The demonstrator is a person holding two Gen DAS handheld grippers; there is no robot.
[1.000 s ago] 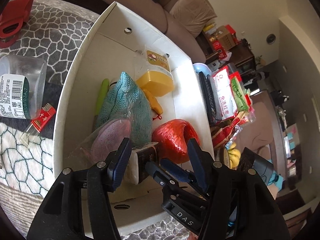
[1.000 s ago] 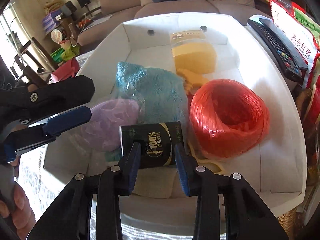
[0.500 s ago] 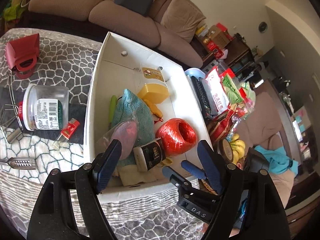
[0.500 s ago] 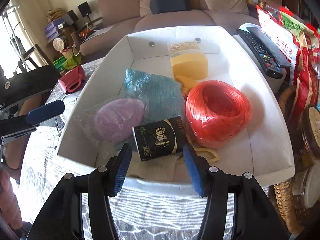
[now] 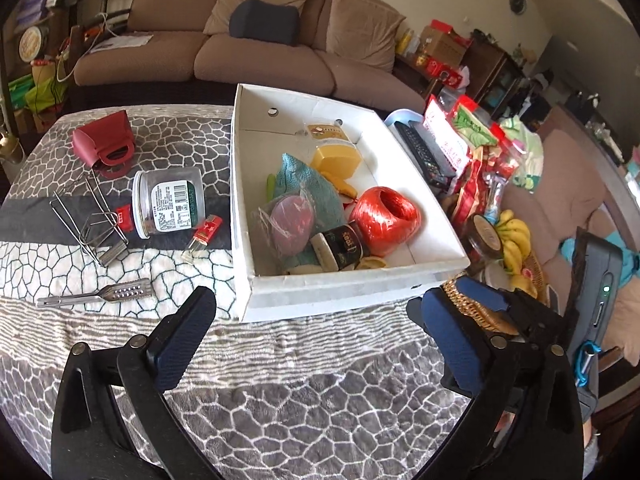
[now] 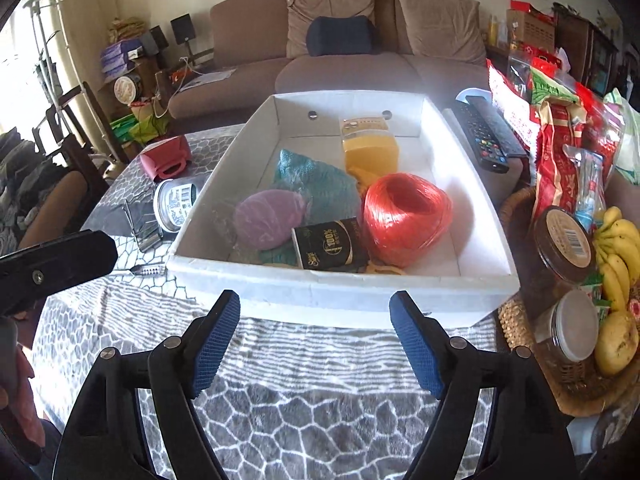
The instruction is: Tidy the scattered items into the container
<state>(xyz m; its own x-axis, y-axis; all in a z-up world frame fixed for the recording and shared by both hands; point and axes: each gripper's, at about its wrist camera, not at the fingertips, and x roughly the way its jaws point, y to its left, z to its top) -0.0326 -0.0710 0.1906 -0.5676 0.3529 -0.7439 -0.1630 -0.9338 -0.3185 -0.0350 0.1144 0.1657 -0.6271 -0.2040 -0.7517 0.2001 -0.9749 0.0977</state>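
A white cardboard box (image 5: 340, 286) (image 6: 320, 288) stands on the patterned table. It holds a red twine ball (image 5: 386, 220) (image 6: 406, 218), a black tissue pack (image 5: 340, 246) (image 6: 330, 244), a teal cloth (image 6: 316, 180), a purple pouch in plastic (image 6: 270, 218) and a yellow item (image 6: 370, 150). Left of the box lie a clear jar (image 5: 168, 202), a small red packet (image 5: 204, 232), a red purse (image 5: 106, 146), wire tongs (image 5: 92, 224) and a metal tool (image 5: 100, 296). My left gripper (image 5: 316, 344) and right gripper (image 6: 314, 342) are open and empty, in front of the box.
A wicker basket (image 6: 516, 332) with bananas (image 6: 618, 256), jars and snack bags stands right of the box. A remote (image 6: 486, 140) lies beside the box's right wall. A brown sofa (image 6: 344, 60) runs behind the table.
Both grippers have pulled back out of the box and opened wider. The black tissue pack stays lying in the box, released by the right gripper.
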